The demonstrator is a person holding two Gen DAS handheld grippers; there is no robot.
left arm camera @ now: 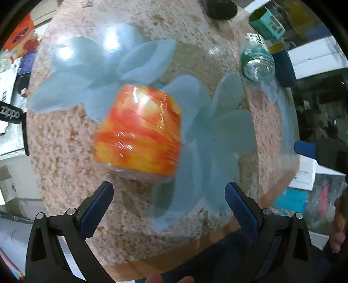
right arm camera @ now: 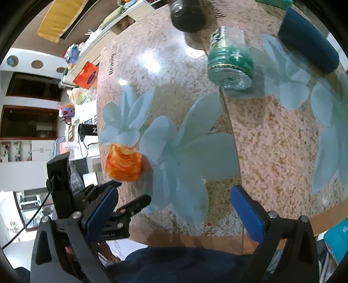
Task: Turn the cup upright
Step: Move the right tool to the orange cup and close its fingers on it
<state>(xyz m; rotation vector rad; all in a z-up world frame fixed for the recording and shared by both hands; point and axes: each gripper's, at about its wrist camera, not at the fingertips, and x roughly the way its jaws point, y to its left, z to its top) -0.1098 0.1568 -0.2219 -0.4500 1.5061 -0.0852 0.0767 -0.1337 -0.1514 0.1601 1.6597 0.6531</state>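
Left claw [left arm camera: 168, 191]: it sits closest to its camera, at the 6 o'clock edge of the view. Its two blue fingers [left arm camera: 95, 209] are spread wide apart. It holds nothing.
Right claw [right arm camera: 174, 197]: also wide open, with nothing between its blue fingers [right arm camera: 248, 214].
Cup [left arm camera: 139, 130]: an orange and yellow cup, standing upside down on the table. Its flat bottom points up and its wide mouth rests on the glass. From the left claw it is just ahead, toward 12 o'clock and a bit to 11. The claw is near it but not touching it.
Cup from the right camera: the same cup [right arm camera: 124, 165] is over at 9 o'clock. The left claw [right arm camera: 132, 196] shows as a black shape just below it, at 6 o'clock from the cup.
Table [left arm camera: 65, 156]: a shiny glass top with a speckled pink and tan look, and big pale blue flowers [right arm camera: 184, 156] painted on it. The cup stands beside one flower.
Green bottle [right arm camera: 230, 61]: it lies on its side, far from the cup, at 1 o'clock in the right view.
Blue tube [right arm camera: 308, 41]: dark blue, lying at 2 o'clock, near the table edge.
Dark jar [right arm camera: 187, 15]: up at 12 o'clock, well apart from the cup.
Teal box [left arm camera: 267, 22]: at 1 o'clock in the left view, past the bottle.
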